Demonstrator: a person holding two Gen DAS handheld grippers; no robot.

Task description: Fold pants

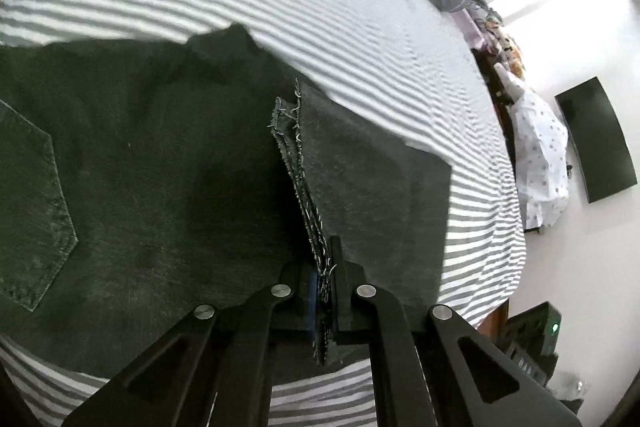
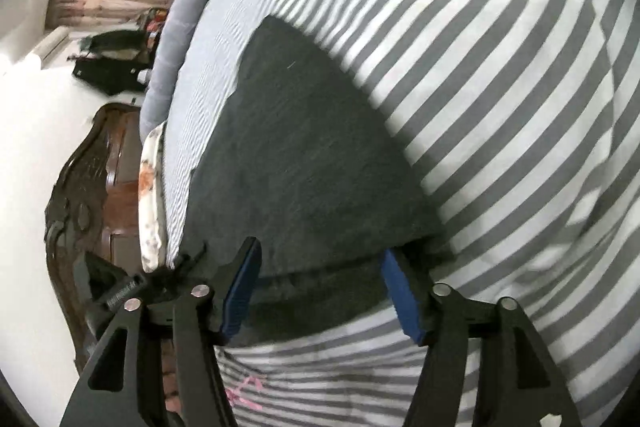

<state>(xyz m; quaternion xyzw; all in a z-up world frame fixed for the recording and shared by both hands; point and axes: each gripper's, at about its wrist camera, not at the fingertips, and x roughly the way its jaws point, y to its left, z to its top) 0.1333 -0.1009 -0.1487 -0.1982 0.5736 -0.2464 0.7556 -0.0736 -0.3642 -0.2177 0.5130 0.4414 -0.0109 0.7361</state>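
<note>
left gripper [image 1: 326, 279] clamped on frayed hem of dark pants [image 1: 160, 167], right gripper [image 2: 320, 287] spread wide over striped bedsheet [image 2: 480, 67]

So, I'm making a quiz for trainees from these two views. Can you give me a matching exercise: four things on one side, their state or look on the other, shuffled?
Things:
1. left hand-held gripper
2. right hand-held gripper
3. bedsheet
4. back pocket

States:
A. grey and white stripes
B. open, fingers apart at the folded edge of the pants
C. stitched outline, flat on the dark denim
D. shut on the frayed hem

Pairs: 1-D, 2-B, 3-A, 4-C
</note>
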